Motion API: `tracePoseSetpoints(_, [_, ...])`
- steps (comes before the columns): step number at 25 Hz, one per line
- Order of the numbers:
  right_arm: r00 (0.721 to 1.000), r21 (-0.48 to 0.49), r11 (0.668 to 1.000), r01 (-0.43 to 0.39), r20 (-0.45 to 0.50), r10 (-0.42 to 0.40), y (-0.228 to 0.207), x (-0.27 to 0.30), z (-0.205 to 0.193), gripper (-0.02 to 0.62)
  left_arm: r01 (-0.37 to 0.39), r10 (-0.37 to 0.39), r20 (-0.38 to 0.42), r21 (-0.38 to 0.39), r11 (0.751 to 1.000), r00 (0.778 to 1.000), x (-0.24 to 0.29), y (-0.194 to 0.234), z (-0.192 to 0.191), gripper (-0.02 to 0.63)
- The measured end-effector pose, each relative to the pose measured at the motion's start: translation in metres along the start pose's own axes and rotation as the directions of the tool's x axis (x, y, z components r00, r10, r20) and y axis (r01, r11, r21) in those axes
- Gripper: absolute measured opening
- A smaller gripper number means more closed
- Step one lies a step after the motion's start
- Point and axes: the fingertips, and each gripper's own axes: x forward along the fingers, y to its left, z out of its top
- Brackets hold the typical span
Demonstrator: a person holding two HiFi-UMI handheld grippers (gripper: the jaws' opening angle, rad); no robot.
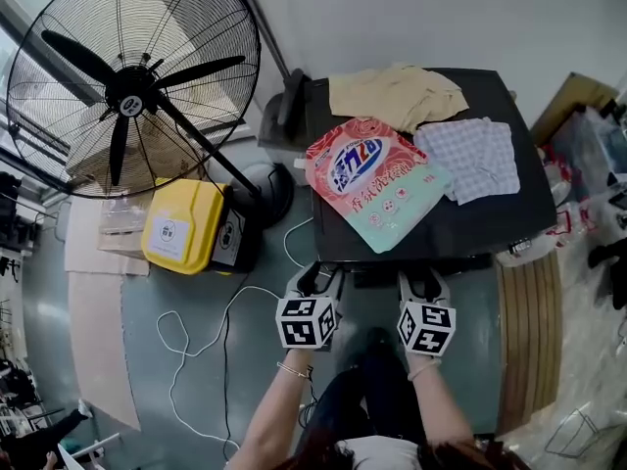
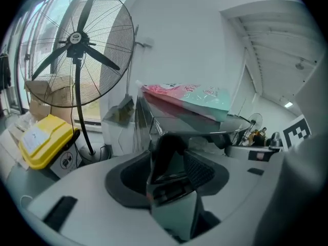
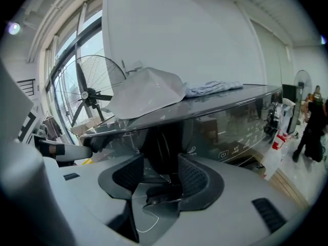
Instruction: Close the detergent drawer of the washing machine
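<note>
Head view: the washing machine (image 1: 509,223) carries its detergent drawer (image 1: 421,265), a dark strip on the front edge, at 6 o'clock from the detergent bag (image 1: 377,179). Left gripper view: the left gripper (image 2: 179,152) stands wide apart and empty. Right gripper view: the right gripper (image 3: 160,165) is likewise spread and empty, with the machine's front at 12 o'clock.

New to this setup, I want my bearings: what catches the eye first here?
A big black fan stands at the head view's upper left, a yellow box on the floor below it. A pink and teal detergent bag lies on the dark washing machine, beside a beige cloth and a checked cloth. The left tongs and right tongs, both open, point at the machine's front.
</note>
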Motion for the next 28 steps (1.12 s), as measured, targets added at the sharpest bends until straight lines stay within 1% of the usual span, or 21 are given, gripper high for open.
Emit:
tracePoseSetpoints(1, [1.000, 0.008, 1.000, 0.017, 0.005, -0.017, 0.000, 0.000, 0.000, 0.235, 0.005, -0.005, -0.001, -0.005, 1.000, 1.000, 0.000, 0.000, 0.000, 0.218])
tracePoseSetpoints(3, [1.000, 0.013, 1.000, 0.022, 0.010, -0.023, 0.000, 0.001, 0.001, 0.236, 0.008, -0.008, 0.000, -0.020, 1.000, 1.000, 0.000, 0.000, -0.001, 0.219])
tracePoseSetpoints(7, [1.000, 0.015, 1.000, 0.007, 0.004, -0.007, 0.000, 0.000, 0.000, 0.233, -0.005, 0.005, 0.008, -0.033, 0.999, 1.000, -0.001, 0.001, -0.002, 0.218])
tracePoseSetpoints(13, [1.000, 0.035, 0.999, -0.024, 0.003, 0.024, -0.001, -0.001, 0.001, 0.224, -0.024, 0.024, 0.002, -0.030, 0.999, 1.000, -0.002, -0.002, -0.003, 0.196])
tracePoseSetpoints(17, [0.999, 0.055, 0.997, -0.051, 0.008, 0.051, 0.000, -0.002, 0.000, 0.215, -0.033, 0.033, -0.013, -0.010, 0.999, 0.999, -0.005, -0.001, -0.004, 0.192])
tracePoseSetpoints(20, [0.998, 0.060, 0.996, -0.064, 0.011, 0.064, -0.002, -0.003, 0.001, 0.207, -0.035, 0.035, 0.002, -0.010, 0.999, 0.999, -0.008, -0.002, 0.002, 0.190])
tracePoseSetpoints(23, [0.997, 0.071, 0.995, -0.071, 0.014, 0.070, -0.003, -0.005, 0.002, 0.192, -0.032, 0.032, 0.007, 0.007, 0.999, 0.999, -0.011, -0.004, 0.006, 0.187])
tracePoseSetpoints(25, [0.996, 0.085, 0.993, -0.081, 0.030, 0.078, -0.003, -0.010, 0.003, 0.170, -0.032, 0.032, 0.011, 0.012, 0.999, 0.999, -0.015, -0.005, 0.009, 0.183])
tracePoseSetpoints(28, [0.993, 0.084, 0.991, -0.104, 0.063, 0.099, -0.001, -0.016, 0.009, 0.166, -0.028, 0.028, 0.021, 0.023, 0.999, 0.999, -0.021, -0.007, 0.014, 0.175])
